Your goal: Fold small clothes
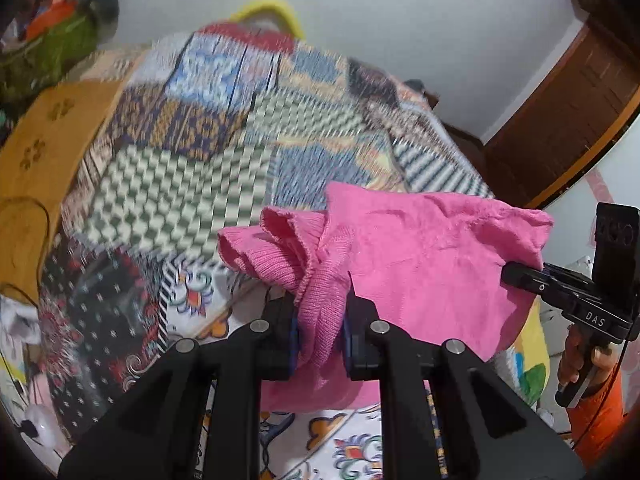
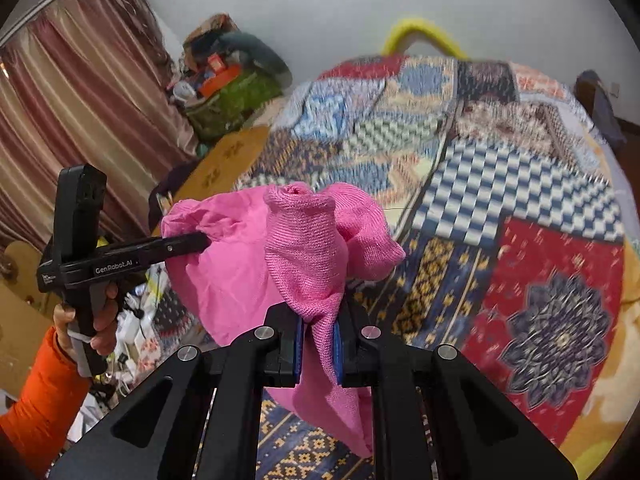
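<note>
From the left wrist, the left gripper [image 1: 322, 340] pinches a ribbed edge of the pink garment [image 1: 420, 256], raised off the patchwork quilt [image 1: 192, 168] near its front edge, presumably to spread it. From the right wrist, the right gripper [image 2: 319, 344] clamps the opposite bunch (fingers narrow on knit), so the cloth hangs between both.

Patchwork quilt bed [image 2: 520, 200], white wall [image 2: 320, 0], striped curtain [image 2: 80, 100] L.
</note>
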A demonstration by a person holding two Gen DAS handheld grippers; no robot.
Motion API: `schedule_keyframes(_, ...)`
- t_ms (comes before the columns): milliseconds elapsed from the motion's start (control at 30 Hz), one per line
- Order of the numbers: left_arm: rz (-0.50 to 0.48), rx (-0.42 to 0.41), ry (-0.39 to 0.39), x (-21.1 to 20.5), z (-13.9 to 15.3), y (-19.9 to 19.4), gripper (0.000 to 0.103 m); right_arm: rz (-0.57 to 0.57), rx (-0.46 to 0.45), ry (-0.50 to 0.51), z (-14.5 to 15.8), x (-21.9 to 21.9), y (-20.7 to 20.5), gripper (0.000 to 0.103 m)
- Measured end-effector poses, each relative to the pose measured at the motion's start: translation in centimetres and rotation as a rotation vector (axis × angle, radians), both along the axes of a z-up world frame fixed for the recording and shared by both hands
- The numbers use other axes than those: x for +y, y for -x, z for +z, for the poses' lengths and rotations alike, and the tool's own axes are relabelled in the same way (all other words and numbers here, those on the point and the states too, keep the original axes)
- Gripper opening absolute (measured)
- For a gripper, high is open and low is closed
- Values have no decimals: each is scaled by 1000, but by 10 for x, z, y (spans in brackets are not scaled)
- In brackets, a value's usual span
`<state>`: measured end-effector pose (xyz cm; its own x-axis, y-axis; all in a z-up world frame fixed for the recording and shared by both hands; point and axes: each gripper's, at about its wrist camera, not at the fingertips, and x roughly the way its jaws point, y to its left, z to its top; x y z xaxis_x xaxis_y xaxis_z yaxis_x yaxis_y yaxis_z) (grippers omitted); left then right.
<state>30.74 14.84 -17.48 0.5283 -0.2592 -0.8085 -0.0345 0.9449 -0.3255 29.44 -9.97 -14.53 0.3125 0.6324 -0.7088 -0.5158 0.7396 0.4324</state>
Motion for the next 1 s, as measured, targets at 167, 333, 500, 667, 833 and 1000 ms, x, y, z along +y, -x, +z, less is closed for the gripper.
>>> schedule_keyframes(167,5,43,5,11,-38,-16,19,-14,17,111,-33,6,-18,15)
schedule_keyframes(333,52,90,-5,23,-67,-35,31,-32,33,178,-55,3,-38,25)
schedule_keyframes(500,66,79,-77,33,-62,-32,40,-71,-26,209,-43,-8,-36,31)
schedule_keyframes(667,75,5,-151,33,-26,-19,40,-57,-122,180,-10,-9,-26,32)
schedule_keyframes(833,-20,-64,-178,6,-1,-11,40,33,-154,131,6,18,-16,32)
schedule_keyframes(1000,-95,-25,-153,-21,-21,-23,40,107,-105,127,-17,47,-21,32)
